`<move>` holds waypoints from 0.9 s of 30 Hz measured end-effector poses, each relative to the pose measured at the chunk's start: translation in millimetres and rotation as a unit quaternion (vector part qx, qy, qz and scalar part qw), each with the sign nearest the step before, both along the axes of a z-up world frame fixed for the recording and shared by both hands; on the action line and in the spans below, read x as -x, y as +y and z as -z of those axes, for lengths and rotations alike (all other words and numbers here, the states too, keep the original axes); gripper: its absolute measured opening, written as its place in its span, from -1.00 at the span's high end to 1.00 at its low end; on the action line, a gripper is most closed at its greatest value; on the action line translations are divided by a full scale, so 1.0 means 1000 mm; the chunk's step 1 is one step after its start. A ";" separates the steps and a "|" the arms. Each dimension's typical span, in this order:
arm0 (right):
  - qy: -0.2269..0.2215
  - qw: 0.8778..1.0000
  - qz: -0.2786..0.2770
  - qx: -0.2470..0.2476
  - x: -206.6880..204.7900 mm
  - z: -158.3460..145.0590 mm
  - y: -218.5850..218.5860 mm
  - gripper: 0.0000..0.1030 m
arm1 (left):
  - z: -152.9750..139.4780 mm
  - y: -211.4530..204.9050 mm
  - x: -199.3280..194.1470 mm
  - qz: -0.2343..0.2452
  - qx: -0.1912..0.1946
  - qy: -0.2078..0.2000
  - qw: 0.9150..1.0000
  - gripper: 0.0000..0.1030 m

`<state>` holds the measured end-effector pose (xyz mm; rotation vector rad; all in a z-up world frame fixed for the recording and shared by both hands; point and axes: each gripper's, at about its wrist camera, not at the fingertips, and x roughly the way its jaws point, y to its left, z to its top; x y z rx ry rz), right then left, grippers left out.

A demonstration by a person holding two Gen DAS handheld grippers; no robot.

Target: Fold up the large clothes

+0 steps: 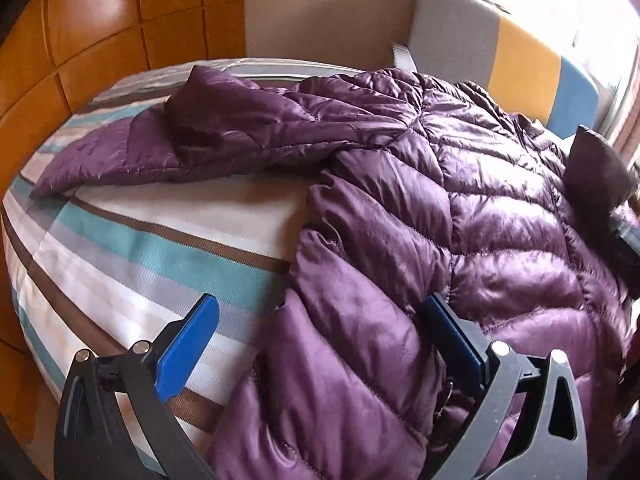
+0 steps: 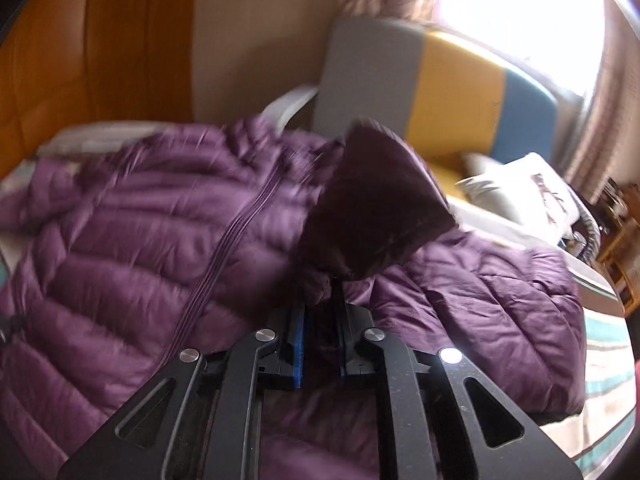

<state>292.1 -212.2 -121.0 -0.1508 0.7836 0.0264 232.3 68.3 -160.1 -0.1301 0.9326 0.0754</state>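
Black-framed left tongs (image 1: 320, 336) with blue pads at the bottom of the left wrist view, spread wide and gripping nothing, one pad over the striped cover, the other over the coat's hem. Black right tongs (image 2: 320, 312) lowest in the right wrist view, nearly closed, blue pads pinching a dark bunched fold of purple fabric that rises ahead as a peaked flap. Shiny purple quilted puffer jacket (image 1: 460, 220) spread front-up on the bed with white, teal and brown striped bedding (image 1: 132, 248), zipper running down the middle, one sleeve stretched out flat toward the headboard side. Orange-brown padded leather headboard (image 1: 80, 40) behind. Beyond the bed, by the bright window with its curtain, a chair with grey, yellow and blue upholstered panels (image 2: 460, 92), a pale cushion (image 2: 516, 188) on its seat.
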 end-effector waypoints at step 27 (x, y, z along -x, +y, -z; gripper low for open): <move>-0.007 0.965 0.254 -0.063 0.105 0.002 -0.136 -0.09 | -0.058 -0.178 -0.082 0.177 0.005 -0.053 0.983 -0.53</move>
